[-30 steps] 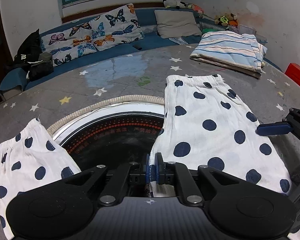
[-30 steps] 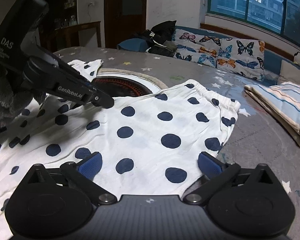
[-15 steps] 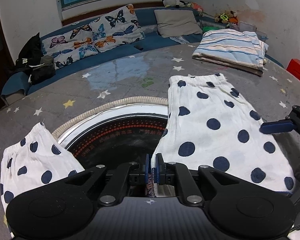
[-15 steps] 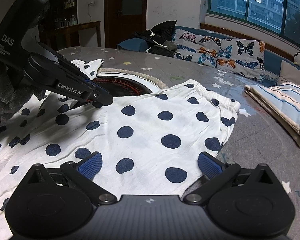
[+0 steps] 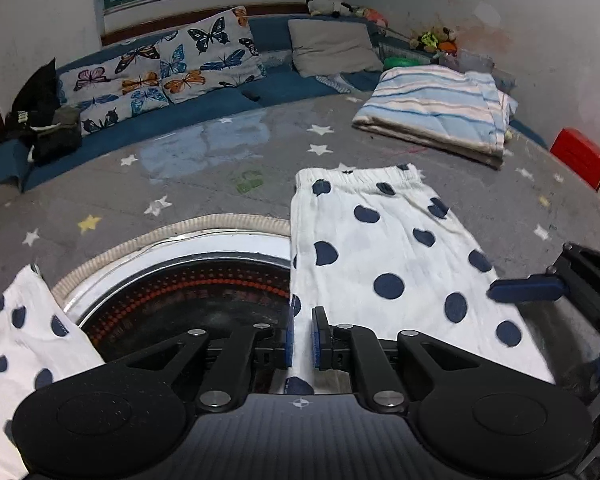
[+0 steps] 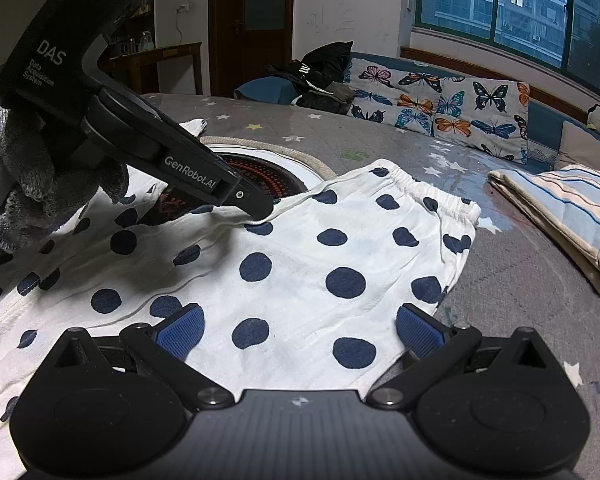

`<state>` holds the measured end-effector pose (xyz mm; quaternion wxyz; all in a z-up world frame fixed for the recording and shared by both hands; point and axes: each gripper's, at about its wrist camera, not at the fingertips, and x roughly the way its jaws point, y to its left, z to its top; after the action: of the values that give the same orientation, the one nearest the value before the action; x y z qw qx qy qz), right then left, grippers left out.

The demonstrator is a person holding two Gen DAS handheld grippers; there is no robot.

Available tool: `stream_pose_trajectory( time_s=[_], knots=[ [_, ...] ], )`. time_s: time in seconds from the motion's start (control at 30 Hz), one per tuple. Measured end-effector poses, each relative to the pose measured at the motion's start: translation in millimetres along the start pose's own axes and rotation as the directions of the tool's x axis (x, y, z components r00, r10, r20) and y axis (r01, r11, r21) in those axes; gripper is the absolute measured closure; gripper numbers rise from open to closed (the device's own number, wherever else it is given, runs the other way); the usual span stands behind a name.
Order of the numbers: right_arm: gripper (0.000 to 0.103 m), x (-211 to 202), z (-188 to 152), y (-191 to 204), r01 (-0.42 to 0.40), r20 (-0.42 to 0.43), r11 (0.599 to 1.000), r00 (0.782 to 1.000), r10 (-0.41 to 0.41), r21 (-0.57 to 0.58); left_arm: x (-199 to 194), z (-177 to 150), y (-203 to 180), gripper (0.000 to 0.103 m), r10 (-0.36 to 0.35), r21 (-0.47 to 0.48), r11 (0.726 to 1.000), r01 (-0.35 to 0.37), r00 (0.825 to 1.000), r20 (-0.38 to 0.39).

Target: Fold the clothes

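A white garment with navy dots [image 5: 384, 256] lies spread on the grey star-patterned tablecloth [image 5: 204, 168]; its elastic hem points to the far side. Another part of the garment [image 5: 16, 332] lies at the lower left. My left gripper [image 5: 302, 336] is shut on the garment's inner edge, and white cloth shows between its blue pads. In the right wrist view the left gripper's tip [image 6: 256, 210] pinches a raised ridge of the garment [image 6: 300, 264], held by a grey-gloved hand [image 6: 24, 184]. My right gripper [image 6: 300, 332] hovers open over the near edge, nothing between its pads.
A round recessed burner [image 5: 188, 292] with a rope rim sits in the table's middle, partly under the garment. A folded striped blanket [image 5: 436, 108] lies at the far right, with a red box [image 5: 578, 158] beside it. Butterfly cushions [image 5: 168, 68] line the sofa behind.
In the right wrist view the left gripper has slid a little to the right, dragging the garment's inner edge with it. The right gripper has kept still and open.
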<state>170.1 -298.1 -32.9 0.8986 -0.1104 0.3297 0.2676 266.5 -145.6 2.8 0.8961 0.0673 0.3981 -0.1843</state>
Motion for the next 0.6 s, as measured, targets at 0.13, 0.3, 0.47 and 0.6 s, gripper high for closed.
stream_pose_trajectory(
  time_s=[0.13,0.3,0.47,0.6],
  knots=[
    [0.000,0,0,0,0.000,0.000,1.000,1.000,0.000,0.000,5,-1,1,0.094,0.014,0.010,1.000,-0.014,1.000,-0.005],
    [0.000,0,0,0,0.000,0.000,1.000,1.000,0.000,0.000,6,-1,1,0.098,0.044,0.050,0.998,-0.044,0.999,0.016],
    [0.000,0,0,0,0.000,0.000,1.000,1.000,0.000,0.000,7,1,5,0.098,0.074,0.040,0.996,-0.075,0.997,0.026],
    [0.000,0,0,0,0.000,0.000,1.000,1.000,0.000,0.000,6,3,11,0.095,0.052,0.013,0.999,-0.053,0.999,0.013]
  ],
)
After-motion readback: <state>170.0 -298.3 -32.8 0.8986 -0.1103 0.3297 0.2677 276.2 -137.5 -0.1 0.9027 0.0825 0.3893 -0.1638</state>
